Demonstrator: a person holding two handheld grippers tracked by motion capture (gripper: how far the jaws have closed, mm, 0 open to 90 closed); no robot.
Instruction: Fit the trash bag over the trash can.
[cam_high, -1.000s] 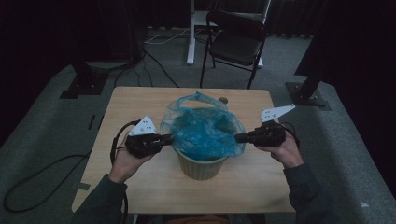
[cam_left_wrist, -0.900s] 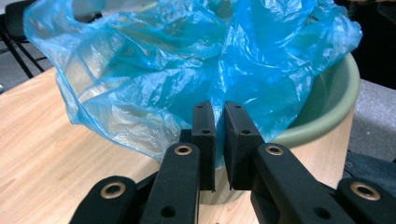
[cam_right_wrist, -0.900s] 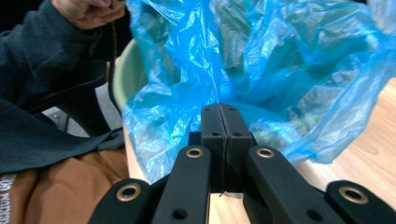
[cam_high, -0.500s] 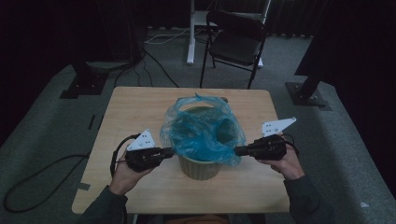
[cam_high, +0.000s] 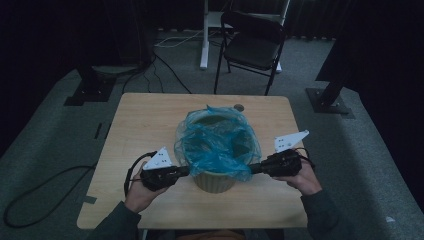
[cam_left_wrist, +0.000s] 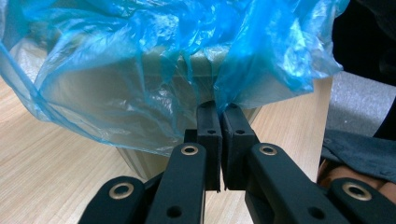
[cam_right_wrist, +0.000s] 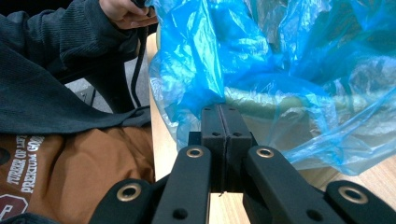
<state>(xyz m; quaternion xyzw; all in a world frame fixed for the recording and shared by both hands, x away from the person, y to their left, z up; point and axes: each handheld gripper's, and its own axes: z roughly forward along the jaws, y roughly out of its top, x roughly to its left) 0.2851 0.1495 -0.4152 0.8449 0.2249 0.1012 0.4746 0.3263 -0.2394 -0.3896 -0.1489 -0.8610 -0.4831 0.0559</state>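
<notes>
A pale round bin (cam_high: 215, 182) stands on the wooden table (cam_high: 145, 120), with a blue plastic bag (cam_high: 217, 142) spread over its mouth. My left gripper (cam_high: 186, 171) lies level at the bin's left side, shut on the bag's hem (cam_left_wrist: 224, 88). Its jaws have just closed further with the film between them. In the left gripper view the pinch (cam_left_wrist: 220, 108) sits just below the bin's rim. My right gripper (cam_high: 252, 169) is shut on the bag's hem at the bin's right side. The bag (cam_right_wrist: 210, 70) bunches into its tips (cam_right_wrist: 220, 109).
A small dark round spot (cam_high: 239, 107) lies on the table behind the bin. A black folding chair (cam_high: 252, 45) and a white post stand beyond the far edge. A cable (cam_high: 40, 195) trails on the floor at left. The person's lap is close under the near edge.
Both hands have sunk and come nearer the table's front edge. The bag's hem has come down with them on both sides of the bin, and the bag sits lower.
</notes>
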